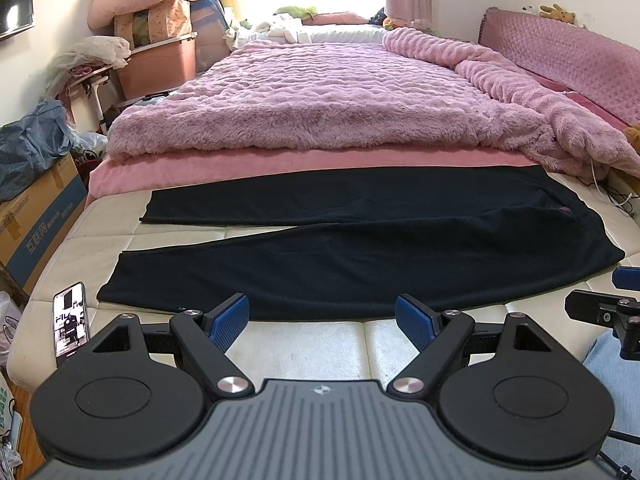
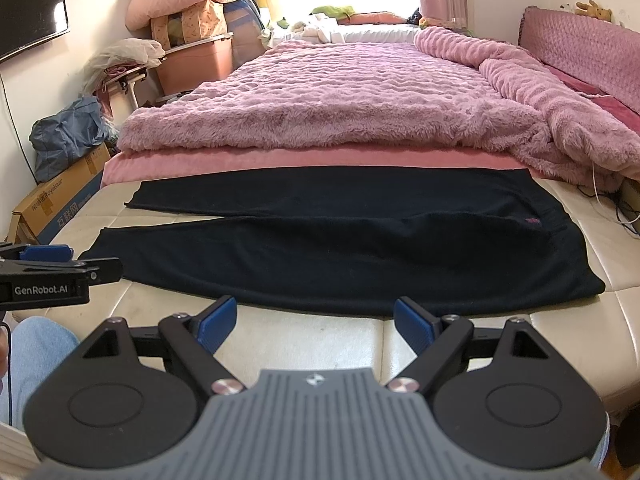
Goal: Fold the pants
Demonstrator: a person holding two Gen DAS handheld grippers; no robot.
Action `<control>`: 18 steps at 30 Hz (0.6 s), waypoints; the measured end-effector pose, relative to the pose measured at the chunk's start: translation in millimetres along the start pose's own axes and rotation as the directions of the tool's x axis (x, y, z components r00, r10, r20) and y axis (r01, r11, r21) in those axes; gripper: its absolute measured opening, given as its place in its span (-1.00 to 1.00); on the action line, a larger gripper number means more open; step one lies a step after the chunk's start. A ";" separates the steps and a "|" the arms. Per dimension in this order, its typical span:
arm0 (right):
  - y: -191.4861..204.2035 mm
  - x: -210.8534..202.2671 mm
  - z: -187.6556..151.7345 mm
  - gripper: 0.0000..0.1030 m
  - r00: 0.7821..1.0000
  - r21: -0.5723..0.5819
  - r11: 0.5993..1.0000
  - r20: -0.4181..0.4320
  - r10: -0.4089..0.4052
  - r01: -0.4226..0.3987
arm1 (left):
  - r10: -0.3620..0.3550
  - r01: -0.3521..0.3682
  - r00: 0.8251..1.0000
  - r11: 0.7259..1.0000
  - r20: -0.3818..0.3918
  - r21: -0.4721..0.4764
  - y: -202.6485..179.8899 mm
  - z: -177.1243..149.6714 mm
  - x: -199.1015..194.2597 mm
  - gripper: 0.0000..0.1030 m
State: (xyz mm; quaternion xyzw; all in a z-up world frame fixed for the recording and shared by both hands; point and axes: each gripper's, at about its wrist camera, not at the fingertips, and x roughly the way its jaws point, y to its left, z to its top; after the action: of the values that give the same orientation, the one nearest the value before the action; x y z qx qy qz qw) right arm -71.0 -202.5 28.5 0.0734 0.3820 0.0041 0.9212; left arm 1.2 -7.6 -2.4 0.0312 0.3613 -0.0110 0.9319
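Note:
Black pants (image 1: 360, 248) lie flat across the cream mattress (image 1: 304, 344), both legs pointing left and the waist at the right; they also show in the right wrist view (image 2: 320, 240). My left gripper (image 1: 322, 322) is open and empty, just short of the near leg's edge, toward the leg ends. My right gripper (image 2: 316, 324) is open and empty, just short of the same edge, nearer the waist. The right gripper shows at the right edge of the left wrist view (image 1: 616, 304). The left gripper shows at the left edge of the right wrist view (image 2: 52, 276).
A fluffy pink blanket (image 1: 320, 100) covers the bed beyond the pants. A phone (image 1: 71, 322) lies on the mattress at the near left. Cardboard boxes (image 1: 40, 216), bags and stacked bedding (image 1: 152, 4) stand left of the bed. Cables (image 2: 624, 208) lie at the right.

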 end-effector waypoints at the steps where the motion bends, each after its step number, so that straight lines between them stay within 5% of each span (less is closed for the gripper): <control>1: -0.7 0.5 0.2 0.59 1.000 0.001 1.000 0.000 0.000 0.000 | -0.001 0.001 1.000 1.000 0.000 0.002 -1.2 -0.3 0.1 0.88; 18: -2.9 2.9 0.3 0.59 1.000 0.013 1.000 -0.004 -0.009 0.009 | -0.014 0.014 1.000 1.000 -0.010 0.005 -4.9 -5.2 4.2 0.88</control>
State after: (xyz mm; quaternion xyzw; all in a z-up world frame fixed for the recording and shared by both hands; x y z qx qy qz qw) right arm -68.9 -205.3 26.3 0.0776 0.3844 -0.0023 0.9199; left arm 0.6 -12.1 -9.3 0.0309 0.3659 -0.0181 0.9300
